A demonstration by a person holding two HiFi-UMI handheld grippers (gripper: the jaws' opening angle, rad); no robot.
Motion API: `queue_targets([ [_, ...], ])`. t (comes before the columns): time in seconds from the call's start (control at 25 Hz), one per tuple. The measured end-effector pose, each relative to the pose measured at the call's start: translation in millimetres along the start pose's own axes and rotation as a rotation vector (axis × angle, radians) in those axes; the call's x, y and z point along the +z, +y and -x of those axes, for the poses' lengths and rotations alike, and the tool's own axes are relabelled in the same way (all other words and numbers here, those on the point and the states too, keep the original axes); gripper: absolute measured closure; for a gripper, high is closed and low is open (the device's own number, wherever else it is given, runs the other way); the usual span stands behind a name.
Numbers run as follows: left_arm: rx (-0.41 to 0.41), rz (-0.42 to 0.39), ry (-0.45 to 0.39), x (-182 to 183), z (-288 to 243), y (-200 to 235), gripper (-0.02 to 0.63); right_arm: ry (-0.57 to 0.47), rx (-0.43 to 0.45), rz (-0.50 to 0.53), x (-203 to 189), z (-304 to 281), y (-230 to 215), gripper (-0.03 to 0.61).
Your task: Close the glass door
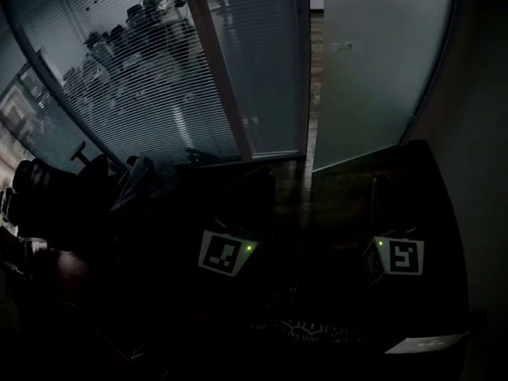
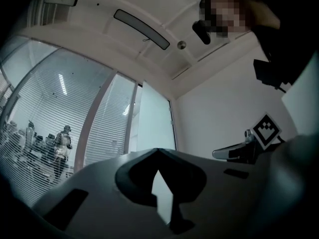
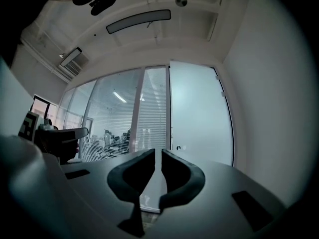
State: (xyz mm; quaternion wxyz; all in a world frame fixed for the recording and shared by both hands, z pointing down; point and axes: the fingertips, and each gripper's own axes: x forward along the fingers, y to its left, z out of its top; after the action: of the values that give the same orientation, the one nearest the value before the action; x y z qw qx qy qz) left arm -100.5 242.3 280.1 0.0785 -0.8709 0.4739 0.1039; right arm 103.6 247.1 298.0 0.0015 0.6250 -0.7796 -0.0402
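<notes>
Dim office, frosted glass door (image 1: 373,62) beside blinds (image 1: 119,78); left hand-held gripper (image 2: 157,151) closed, right hand-held gripper (image 3: 158,151) slightly parted.

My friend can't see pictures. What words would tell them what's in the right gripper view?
The right gripper fills the bottom, its two dark jaws a narrow slit apart with nothing between them. Ahead stands a pale frosted glass door, and left of it in the picture is a glass wall with blinds, with people behind it.
</notes>
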Motion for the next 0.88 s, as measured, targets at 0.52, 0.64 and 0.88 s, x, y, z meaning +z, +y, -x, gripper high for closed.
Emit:
queue_targets([
  [0.52, -0.045, 0.006, -0.041, -17.3, -120.5, 87.4, 0.612, 0.0, -0.006, 0.025, 7.7, -144.3, -15.2, 0.552],
  [0.64, -0.042, 0.008, -0.032, -25.5, -135.7, 102.1, 0.612, 0.0, -0.002, 0.021, 5.8, -165.9, -15.4, 0.552],
  [0.88, -0.04, 0.0, -0.015, -37.9, -164.4, 117.9, 0.612, 0.004, -0.014, 0.006, 1.9, -198.2, -29.2, 0.552],
])
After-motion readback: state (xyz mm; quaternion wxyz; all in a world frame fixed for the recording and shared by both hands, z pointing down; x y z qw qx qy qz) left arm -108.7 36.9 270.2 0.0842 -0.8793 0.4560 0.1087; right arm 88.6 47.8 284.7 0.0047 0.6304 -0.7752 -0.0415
